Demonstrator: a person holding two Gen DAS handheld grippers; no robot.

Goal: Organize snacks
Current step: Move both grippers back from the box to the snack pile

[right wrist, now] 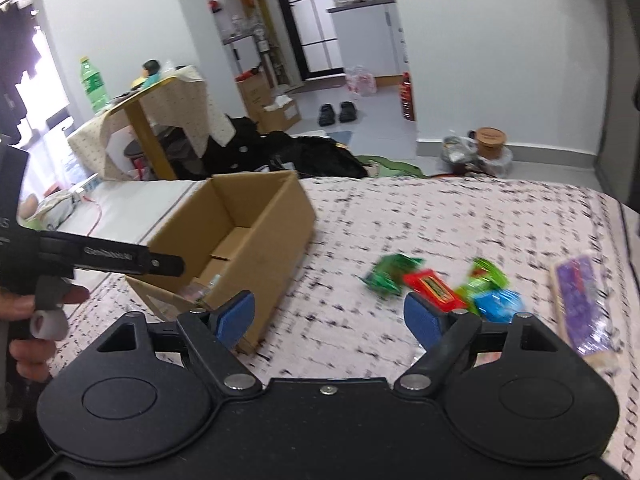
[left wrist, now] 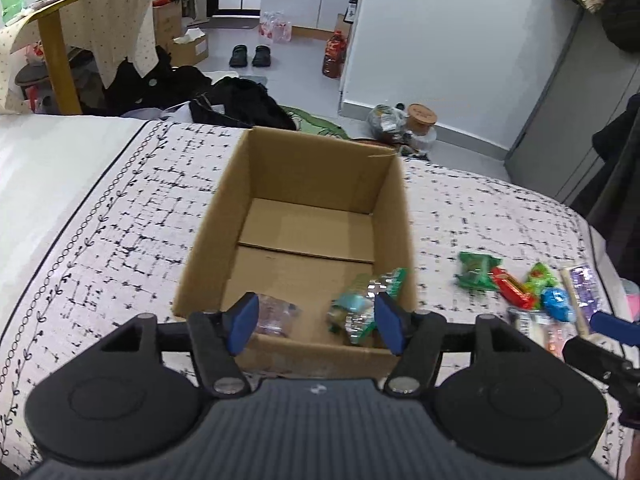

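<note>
Fingers on your right gripper (right wrist: pixel 330 318) stand apart with nothing between them, and the red snack bar (right wrist: pixel 434 290) lies just beyond its right pad, long axis slanting far-left to near-right. Your left gripper (left wrist: pixel 316 324), released, hovers over the cardboard box (left wrist: pixel 280 160), farther off.

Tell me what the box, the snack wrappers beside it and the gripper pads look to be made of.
Box: plain brown corrugated cardboard, matte, with a flap seam across its floor.
Snack wrappers: likely thin plastic or foil film; bright print, crinkled, glossy.
Left gripper pads: blue and matte, possibly rubber or foam; the look leaves that open.
</note>
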